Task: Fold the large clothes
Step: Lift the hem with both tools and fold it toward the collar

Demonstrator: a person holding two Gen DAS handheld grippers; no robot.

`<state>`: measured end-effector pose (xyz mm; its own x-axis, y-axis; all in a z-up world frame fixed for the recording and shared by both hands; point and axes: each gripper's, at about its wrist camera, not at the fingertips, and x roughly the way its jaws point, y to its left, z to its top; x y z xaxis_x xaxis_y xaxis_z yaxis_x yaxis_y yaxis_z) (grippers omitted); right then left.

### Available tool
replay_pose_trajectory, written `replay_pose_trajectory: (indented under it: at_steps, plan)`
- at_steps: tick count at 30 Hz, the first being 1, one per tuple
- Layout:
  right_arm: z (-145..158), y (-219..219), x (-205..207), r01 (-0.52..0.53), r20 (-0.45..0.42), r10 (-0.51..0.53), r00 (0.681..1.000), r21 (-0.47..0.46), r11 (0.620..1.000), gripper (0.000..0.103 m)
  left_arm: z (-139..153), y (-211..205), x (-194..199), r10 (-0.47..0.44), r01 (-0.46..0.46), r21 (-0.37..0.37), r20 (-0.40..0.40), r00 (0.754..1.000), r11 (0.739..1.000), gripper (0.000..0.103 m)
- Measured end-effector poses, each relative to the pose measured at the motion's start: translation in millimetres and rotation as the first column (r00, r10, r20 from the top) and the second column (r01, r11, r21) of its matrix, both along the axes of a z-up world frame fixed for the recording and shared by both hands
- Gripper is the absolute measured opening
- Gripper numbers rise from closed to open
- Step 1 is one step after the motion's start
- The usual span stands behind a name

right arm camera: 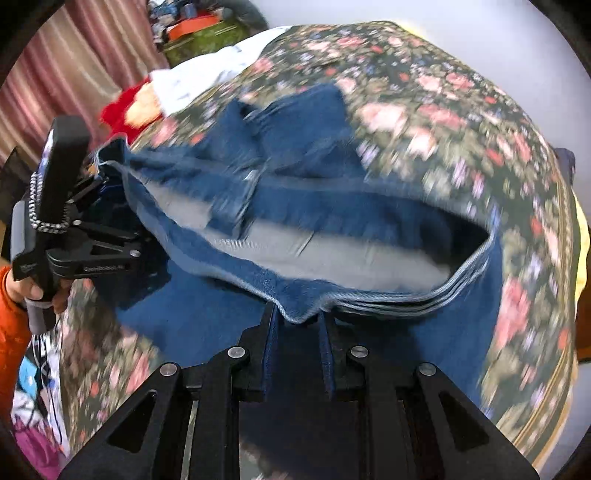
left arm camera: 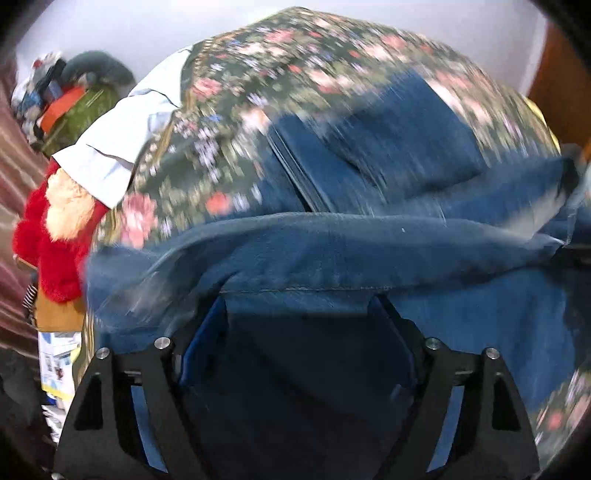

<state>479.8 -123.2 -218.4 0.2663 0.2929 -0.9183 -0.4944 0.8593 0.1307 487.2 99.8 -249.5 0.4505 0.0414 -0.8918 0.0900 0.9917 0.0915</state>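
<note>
Blue jeans lie on a bed with a dark floral cover. My left gripper is shut on the jeans' hem edge, which drapes across its fingers. In the right wrist view the jeans are lifted, with the waistband open and the grey lining showing. My right gripper is shut on the waistband edge. The left gripper shows at the left of that view, holding the other end of the denim. Both views are motion-blurred.
A light blue shirt and a red plush toy lie at the bed's far left. A cluttered pile with a green bag stands behind them. A striped curtain hangs on the left, next to a white wall.
</note>
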Motion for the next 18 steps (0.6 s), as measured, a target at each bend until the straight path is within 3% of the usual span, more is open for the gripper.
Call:
replay_pose_trajectory:
  at_steps: [2, 4, 5, 7, 9, 12, 14, 15, 18]
  plan:
    - [-0.2, -4.6, 28.6, 0.048, 0.015, -0.048, 0.999, 0.003, 0.999, 0.017, 5.0, 12.4, 23.5, 0.069, -0.069, -0.023, 0.004, 0.998, 0.997, 0.075]
    - [-1.2, -12.3, 58.7, 0.159, 0.093, -0.150, 0.984, -0.096, 0.983, 0.017, 5.3, 30.1, 42.0, 0.138, -0.141, -0.113, -0.037, 0.990, 0.984, 0.070]
    - [-1.5, -15.8, 67.2, 0.178, 0.092, -0.169, 0.981, -0.095, 0.979, 0.017, 6.8, 36.9, 46.8, 0.162, -0.168, -0.152, -0.049, 0.986, 0.974, 0.068]
    - [0.5, -30.1, 79.3, 0.227, 0.015, -0.227, 0.974, 0.005, 0.974, 0.017, 19.4, 45.6, 48.0, 0.176, -0.182, -0.211, -0.044, 0.983, 0.961, 0.066]
    - [9.2, -39.9, 76.3, 0.265, -0.007, -0.265, 0.964, 0.065, 0.962, 0.017, 43.2, 51.5, 39.7, 0.176, -0.167, -0.259, 0.009, 0.984, 0.951, 0.067]
    - [29.7, -37.8, 57.0, 0.251, 0.074, -0.255, 0.964, 0.064, 0.966, 0.017, 76.5, 63.8, 21.6, 0.207, -0.181, -0.256, 0.081, 0.975, 0.950, 0.072]
    - [41.7, -33.5, 45.8, 0.215, 0.089, -0.221, 0.971, 0.073, 0.974, 0.017, 92.2, 72.4, 1.1, 0.200, -0.158, -0.278, 0.128, 0.971, 0.948, 0.083]
    - [45.6, -29.5, 39.0, 0.195, 0.088, -0.202, 0.976, 0.082, 0.977, 0.017, 97.0, 76.9, -10.8, 0.204, -0.164, -0.242, 0.153, 0.967, 0.956, 0.088]
    - [51.9, -9.9, 17.6, 0.113, 0.085, -0.121, 0.989, 0.099, 0.989, 0.017, 92.1, 74.9, -34.2, 0.156, -0.146, -0.077, 0.151, 0.976, 0.986, 0.088]
